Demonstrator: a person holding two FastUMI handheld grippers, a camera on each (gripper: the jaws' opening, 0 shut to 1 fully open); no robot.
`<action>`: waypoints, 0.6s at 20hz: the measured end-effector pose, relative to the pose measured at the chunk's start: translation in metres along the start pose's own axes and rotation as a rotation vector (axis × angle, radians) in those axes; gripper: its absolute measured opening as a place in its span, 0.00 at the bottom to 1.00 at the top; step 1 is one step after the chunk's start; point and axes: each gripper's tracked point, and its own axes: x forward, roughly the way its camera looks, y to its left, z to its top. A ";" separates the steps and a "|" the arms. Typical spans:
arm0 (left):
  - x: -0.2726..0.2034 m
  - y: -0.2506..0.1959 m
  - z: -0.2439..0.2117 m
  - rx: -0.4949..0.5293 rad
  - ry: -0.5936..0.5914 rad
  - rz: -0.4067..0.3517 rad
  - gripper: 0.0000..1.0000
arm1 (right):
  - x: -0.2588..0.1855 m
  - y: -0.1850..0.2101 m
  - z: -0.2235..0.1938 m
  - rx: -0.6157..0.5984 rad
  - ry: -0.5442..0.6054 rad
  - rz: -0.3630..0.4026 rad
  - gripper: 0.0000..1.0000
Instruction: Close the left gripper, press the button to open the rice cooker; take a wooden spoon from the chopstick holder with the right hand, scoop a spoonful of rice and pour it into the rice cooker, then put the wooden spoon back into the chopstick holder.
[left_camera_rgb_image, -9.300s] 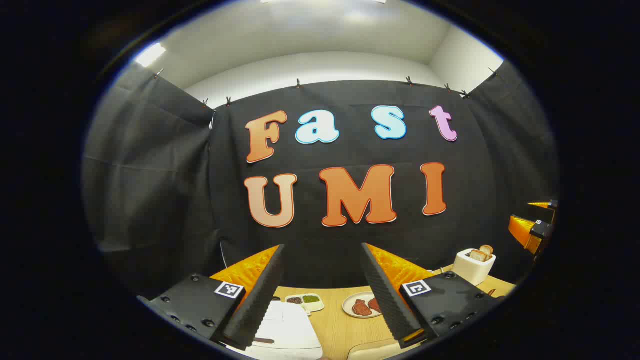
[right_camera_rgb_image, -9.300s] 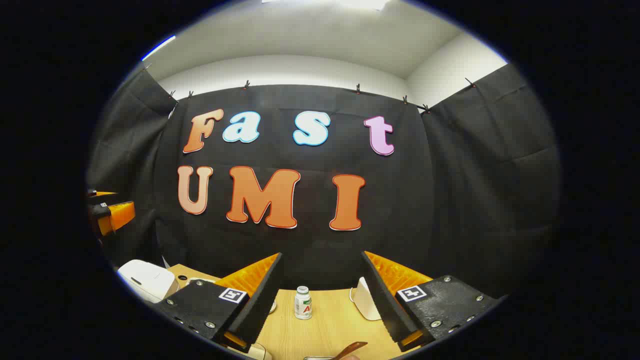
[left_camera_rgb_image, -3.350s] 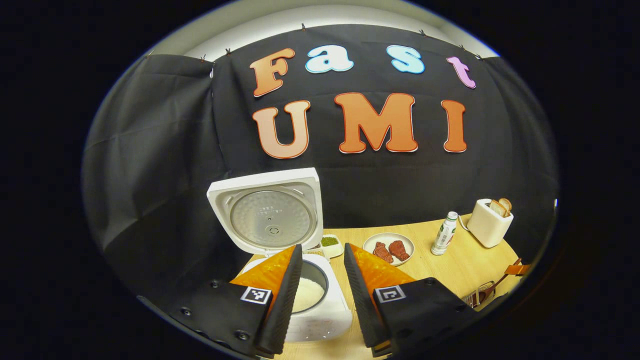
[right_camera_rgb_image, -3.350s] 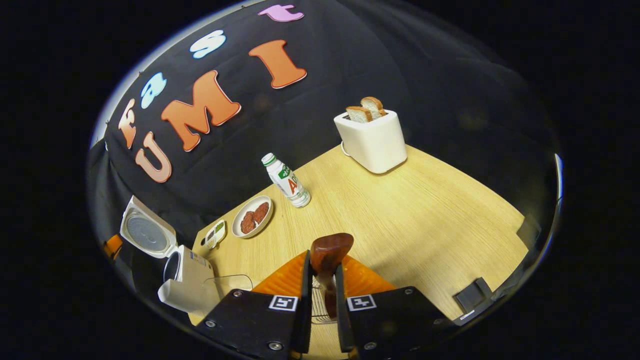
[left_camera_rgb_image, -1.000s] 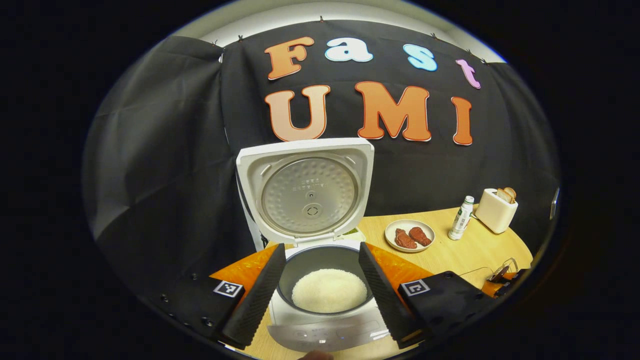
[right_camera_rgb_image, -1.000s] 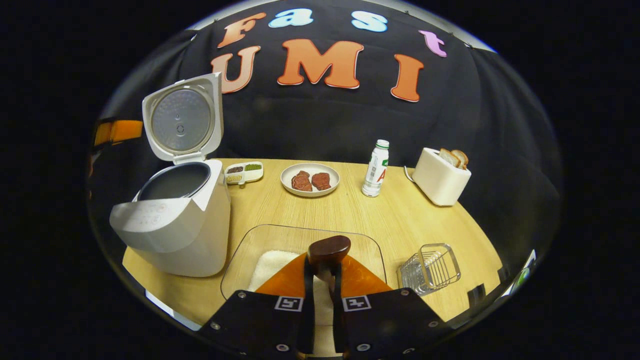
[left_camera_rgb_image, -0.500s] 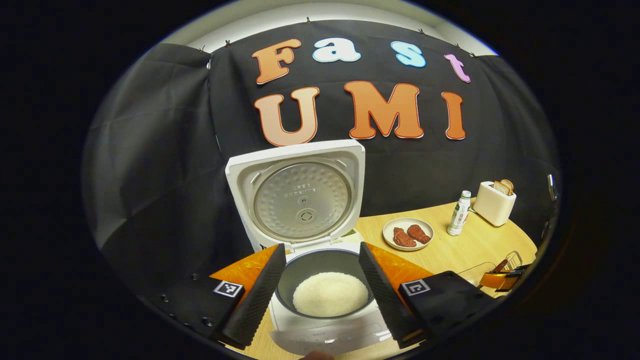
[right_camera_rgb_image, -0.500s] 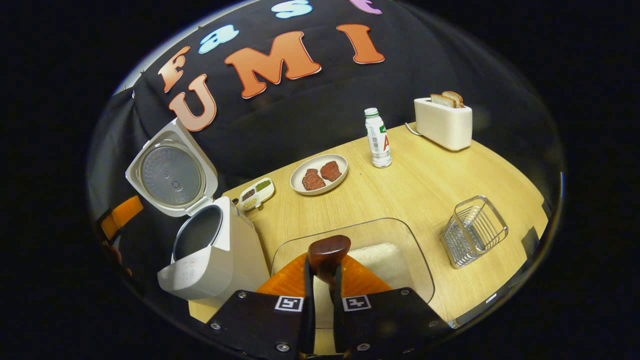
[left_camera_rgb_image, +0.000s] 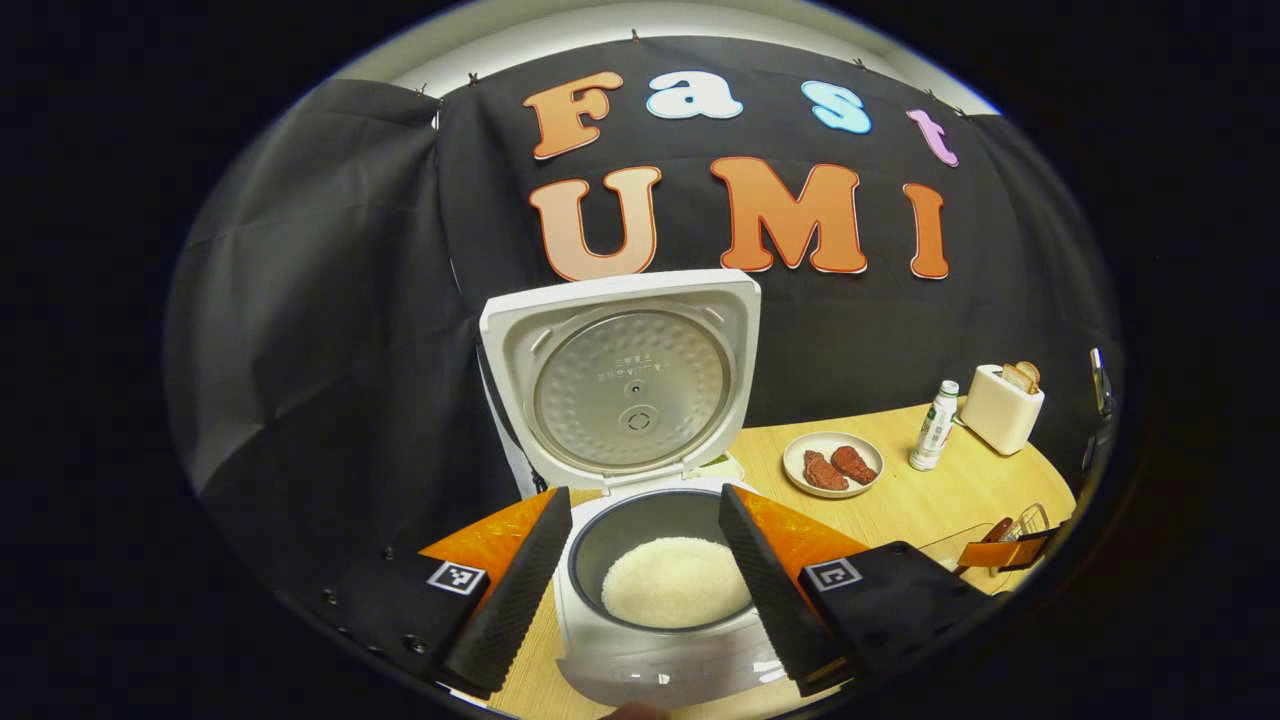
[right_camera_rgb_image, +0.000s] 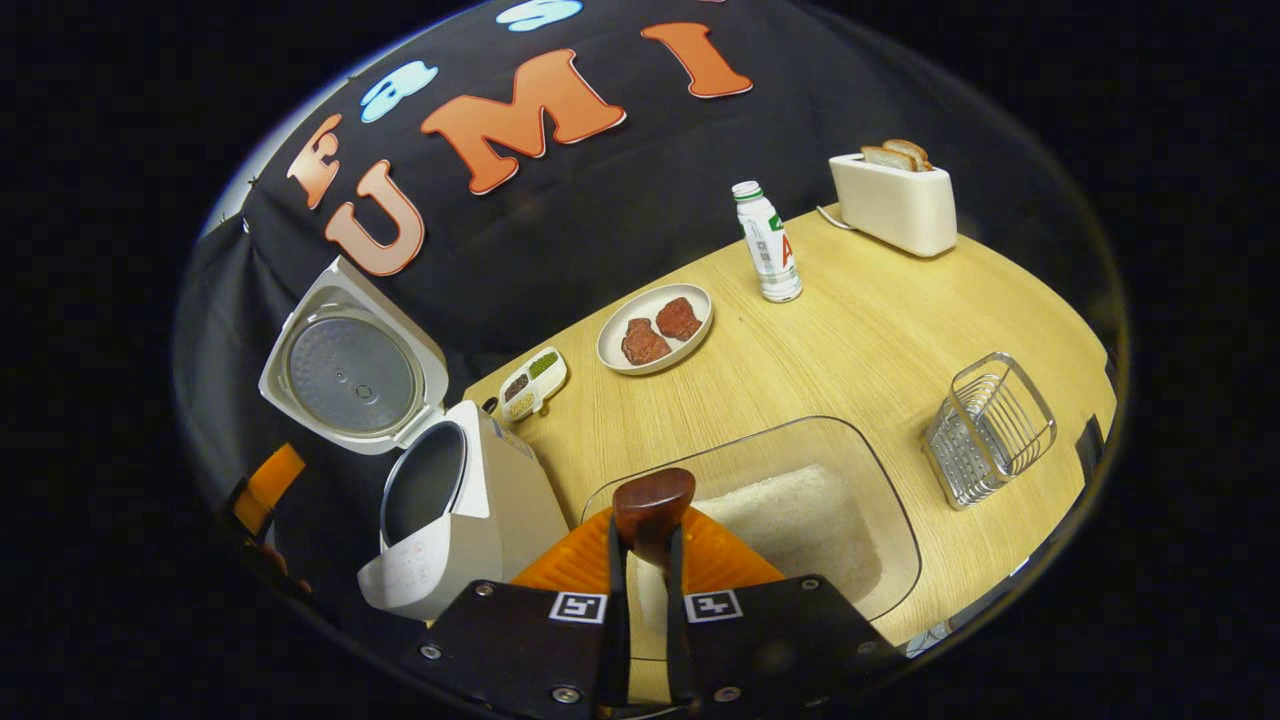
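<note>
The white rice cooker (left_camera_rgb_image: 660, 660) stands with its lid (left_camera_rgb_image: 630, 380) raised, and rice lies in its pot (left_camera_rgb_image: 675, 585). My left gripper (left_camera_rgb_image: 644, 492) is open, a finger on each side of the pot's mouth, holding nothing. My right gripper (right_camera_rgb_image: 645, 535) is shut on the dark wooden spoon (right_camera_rgb_image: 653, 500), whose rounded end juts past the fingertips. It hovers over the near left part of a glass dish (right_camera_rgb_image: 900, 520) with rice (right_camera_rgb_image: 790, 520) in it. The wire chopstick holder (right_camera_rgb_image: 990, 425) stands to the dish's right. The open rice cooker (right_camera_rgb_image: 450, 520) stands to the left of the dish.
On the wooden table (right_camera_rgb_image: 880, 330), a plate of meat (right_camera_rgb_image: 655, 328), a small sectioned dish (right_camera_rgb_image: 530, 383), a bottle (right_camera_rgb_image: 770, 245) and a toaster with bread (right_camera_rgb_image: 893, 205) stand toward the back. The table's edge runs close behind the wire holder.
My right gripper, still shut on the spoon, has tilted and swung over the glass dish in the last second. The left gripper stays open at the cooker, shifted only slightly.
</note>
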 end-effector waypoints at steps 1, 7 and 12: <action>0.000 0.000 -0.001 -0.004 0.001 -0.001 0.96 | 0.003 -0.004 0.001 0.057 0.017 0.005 0.14; -0.003 0.007 -0.001 0.010 -0.003 0.005 0.97 | 0.011 -0.020 0.001 0.344 0.109 0.100 0.14; -0.003 0.005 0.002 0.016 -0.010 0.010 0.96 | 0.008 -0.039 0.009 0.520 0.109 0.181 0.14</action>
